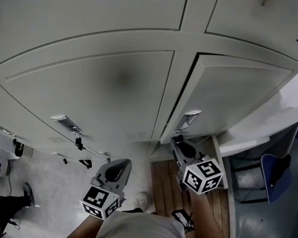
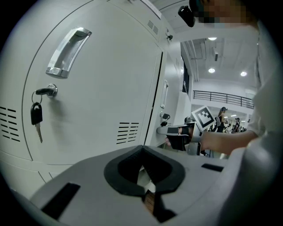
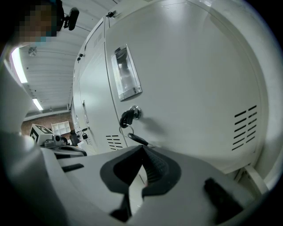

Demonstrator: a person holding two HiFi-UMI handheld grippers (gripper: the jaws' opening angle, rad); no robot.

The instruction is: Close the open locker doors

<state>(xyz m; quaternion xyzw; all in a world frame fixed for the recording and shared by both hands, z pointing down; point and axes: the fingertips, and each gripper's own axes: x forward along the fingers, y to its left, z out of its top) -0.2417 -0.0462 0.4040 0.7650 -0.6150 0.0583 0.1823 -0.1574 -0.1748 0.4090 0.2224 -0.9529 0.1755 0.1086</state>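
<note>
Lockers [image 1: 95,35] fill most of the head view, pale grey with slotted vents. Right door [image 1: 236,95] is the one that matters: its left edge looks to stand a crack off the frame, but not enough to see what's inside. Left of the right door is the left door [image 1: 98,86], flat and closed. On the right door's far side a white panel [image 1: 284,105] sticks out towards the camera, with a blue chair [image 1: 274,173] below it, both off to the side.

Right gripper [image 1: 181,147] is just under the right door's handle [image 1: 190,116], aimed at the door face, jaws pinched together with nothing between them. Left gripper [image 1: 120,165] hangs left of the right door, pointing at the left door, well apart from it. Its jaws are closed up and empty too.

Right door's lock has a key [image 3: 129,117] in it, just below the handle, with a second key dangling off the ring.
</note>
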